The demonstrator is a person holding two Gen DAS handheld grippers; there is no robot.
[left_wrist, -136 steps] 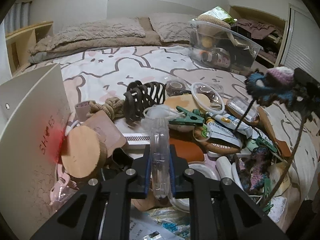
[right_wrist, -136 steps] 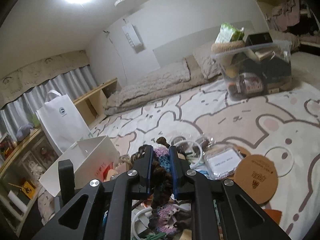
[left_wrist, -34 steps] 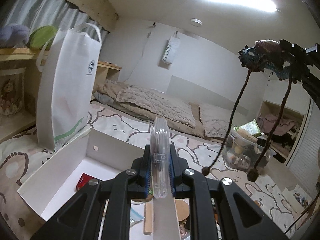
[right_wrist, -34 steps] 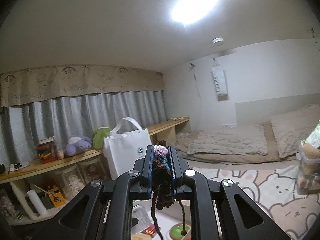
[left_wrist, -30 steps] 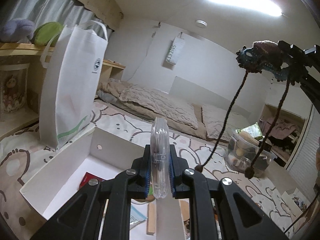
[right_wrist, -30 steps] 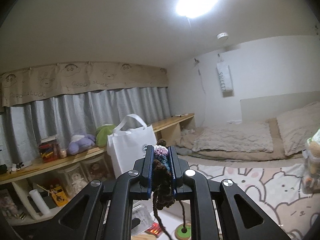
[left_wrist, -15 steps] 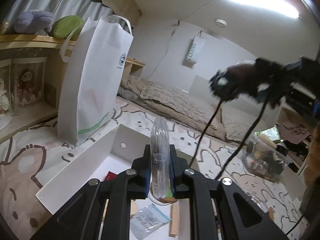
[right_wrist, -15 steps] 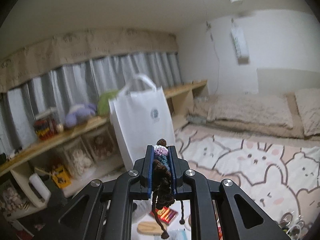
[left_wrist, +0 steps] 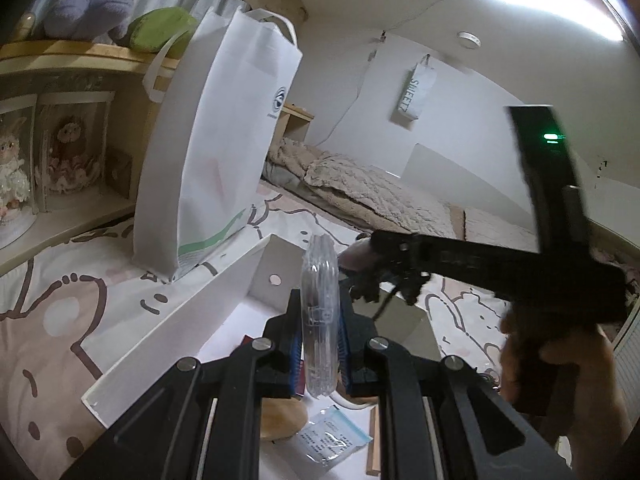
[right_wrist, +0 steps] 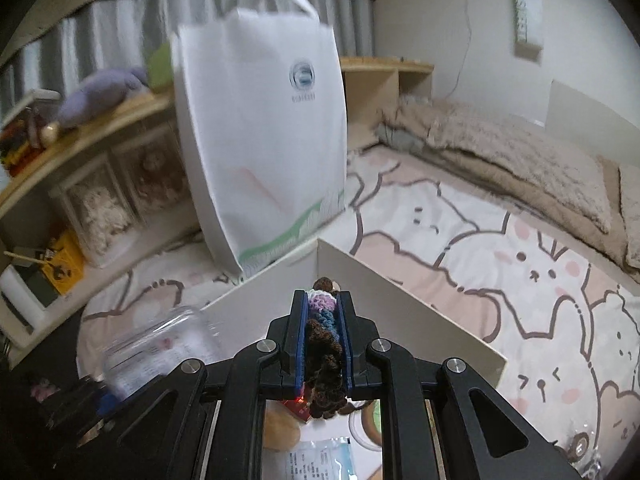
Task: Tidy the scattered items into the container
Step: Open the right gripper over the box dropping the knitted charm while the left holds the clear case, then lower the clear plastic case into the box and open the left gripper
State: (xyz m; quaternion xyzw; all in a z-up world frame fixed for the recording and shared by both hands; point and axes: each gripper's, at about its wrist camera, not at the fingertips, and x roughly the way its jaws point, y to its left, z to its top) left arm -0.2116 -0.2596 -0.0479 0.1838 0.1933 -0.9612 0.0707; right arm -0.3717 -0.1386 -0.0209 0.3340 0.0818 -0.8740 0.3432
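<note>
My left gripper is shut on a clear plastic case, held on edge over the white box. My right gripper is shut on a brown, blue and pink crocheted piece that hangs down over the same white box. In the left wrist view the right gripper reaches in from the right, held by a hand, just beyond the case. The clear case shows blurred at the right view's lower left. On the box floor lie a wooden disc, a packet and a red item.
A tall white tote bag stands on the bedsheet right behind the box's far corner. A wooden shelf with plush toys and dolls runs along the left. Folded beige bedding lies at the back.
My right gripper has swung down and now hangs the crocheted piece over the box, close ahead of the left gripper. My left gripper has sunk a little toward the box, still holding the case.
</note>
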